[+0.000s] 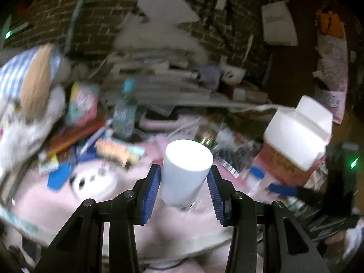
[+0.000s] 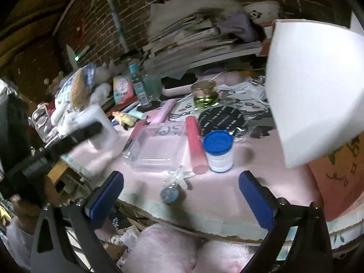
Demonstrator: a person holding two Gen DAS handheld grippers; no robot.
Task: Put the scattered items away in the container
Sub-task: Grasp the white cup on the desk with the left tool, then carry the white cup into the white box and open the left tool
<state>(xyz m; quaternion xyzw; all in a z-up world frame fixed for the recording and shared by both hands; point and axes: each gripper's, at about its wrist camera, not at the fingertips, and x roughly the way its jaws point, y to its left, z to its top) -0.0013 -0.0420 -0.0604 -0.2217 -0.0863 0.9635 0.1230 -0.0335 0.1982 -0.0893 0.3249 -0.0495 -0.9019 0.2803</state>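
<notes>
A brick wall (image 2: 95,29) backs a cluttered table under a pink cloth (image 2: 227,195), with a slumped stack of books (image 2: 195,43) along the far edge.

Your left tongs (image 1: 185,179) are clenched on a white cup (image 1: 185,173), both blue pads pressed to its sides; the cup is lifted clear of the cloth and tilts a little. That view is smeared by motion, so the litter ahead and to the left of it is hard to tell apart. To the right and ahead of these tongs sits the container, a pink box (image 1: 284,163) with white flaps (image 1: 298,134) standing open.

Your right tongs (image 2: 180,193) are released, fingers well apart and nothing between them, held at the near edge of the table. Just ahead of them lies a small clear wrapper (image 2: 179,175) with a bluish disc (image 2: 170,194). Farther ahead stand a white jar with a blue lid (image 2: 218,150), touching a pink tube (image 2: 196,145), and a clear plastic tray (image 2: 157,147) to the left of that. Beyond the jar are a dark round pad (image 2: 221,119) and a green glass bottle (image 2: 204,94). The box's white flap looms at the right of these tongs, the pink side below it. Far left, the other tongs and the cup show, blurred.
</notes>
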